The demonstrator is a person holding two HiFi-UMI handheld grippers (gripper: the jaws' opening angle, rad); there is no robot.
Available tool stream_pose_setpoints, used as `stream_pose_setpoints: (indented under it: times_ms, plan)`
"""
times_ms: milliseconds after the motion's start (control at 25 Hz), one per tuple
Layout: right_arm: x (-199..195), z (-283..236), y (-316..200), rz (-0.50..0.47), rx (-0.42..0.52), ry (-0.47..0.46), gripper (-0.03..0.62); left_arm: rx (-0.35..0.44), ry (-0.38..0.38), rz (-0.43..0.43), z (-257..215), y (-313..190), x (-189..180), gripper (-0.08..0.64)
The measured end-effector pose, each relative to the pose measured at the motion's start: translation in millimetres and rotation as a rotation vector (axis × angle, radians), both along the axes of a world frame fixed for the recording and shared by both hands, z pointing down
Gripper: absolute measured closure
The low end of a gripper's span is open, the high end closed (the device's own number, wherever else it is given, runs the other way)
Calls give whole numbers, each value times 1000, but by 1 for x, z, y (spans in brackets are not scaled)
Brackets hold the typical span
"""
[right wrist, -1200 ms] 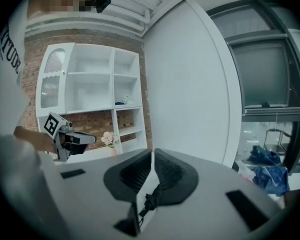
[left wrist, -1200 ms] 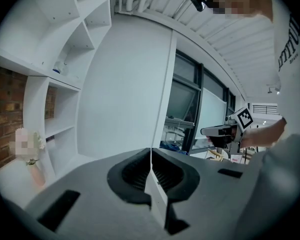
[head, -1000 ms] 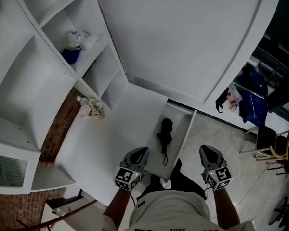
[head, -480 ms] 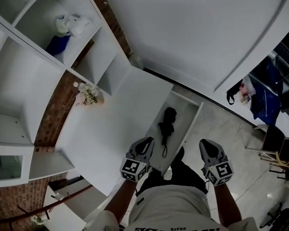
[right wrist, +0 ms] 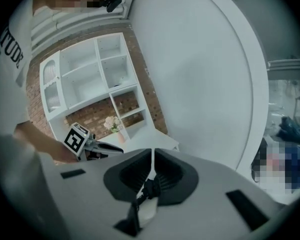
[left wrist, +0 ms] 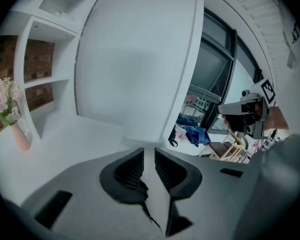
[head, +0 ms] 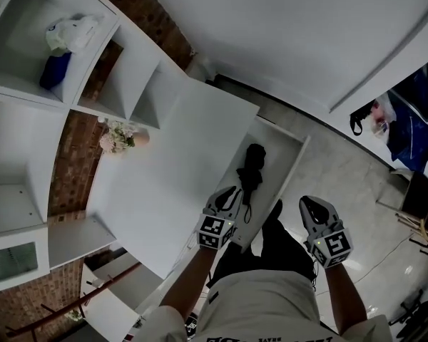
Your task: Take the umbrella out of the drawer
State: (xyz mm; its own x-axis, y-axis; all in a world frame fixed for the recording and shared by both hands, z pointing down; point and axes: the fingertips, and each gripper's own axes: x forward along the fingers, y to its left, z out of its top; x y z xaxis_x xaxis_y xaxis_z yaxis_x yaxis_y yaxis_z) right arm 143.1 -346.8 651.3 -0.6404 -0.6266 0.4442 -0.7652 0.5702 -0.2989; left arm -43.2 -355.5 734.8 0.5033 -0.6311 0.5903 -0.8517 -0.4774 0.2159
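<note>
Two grippers [head: 230,191] [head: 309,202] (closed) neared one umbrella [head: 252,164] in one drawer [head: 297,155].

- The left gripper [head: 230,193]: pale grey moulded shell that narrows toward two jaws. A cube with black-and-white square markers [head: 214,228] sits at its rear.
- The right gripper [head: 308,204]: same grey shell, with its own marker cube [head: 332,246].
- Left gripper view: black ribbed pads [left wrist: 130,169] sit in a dark oval recess, and dark rectangular slots are cut into the shell on either side.
- Right gripper view: a thin black linkage [right wrist: 149,188] hangs below the pads.
- Clothing: a light grey short-sleeved T-shirt [head: 260,305] with dark lettering, and black trousers [head: 271,255].
</note>
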Motion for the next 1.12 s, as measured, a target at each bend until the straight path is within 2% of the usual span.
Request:
stream_pose_setpoints:
  times_ms: [80,240,360,520,760,880,1120]
  plan:
    - [3,6,-8,5,-5,-6,557,-33,-10,5,19,-7,7,460]
    - [7,26,-13,-13,-28,0,557,-102,-42,16,59,-19,18,445]
    - [12,49,-10,-13,-76,7,557,-150,-52,12,87,-27,25,397]
    - [13,65,-15,-19,-80,13,557,-233,-86,4,125,-33,28,363]
    - [14,93,-11,-15,-135,-1,557,-330,-172,-36,183,-38,20,340]
    - [19,105,-9,-7,-163,-11,557,-394,-206,-64,214,-38,19,284]
    - [25,120,-6,1,-198,-24,557,-527,-238,-117,263,-34,17,223]
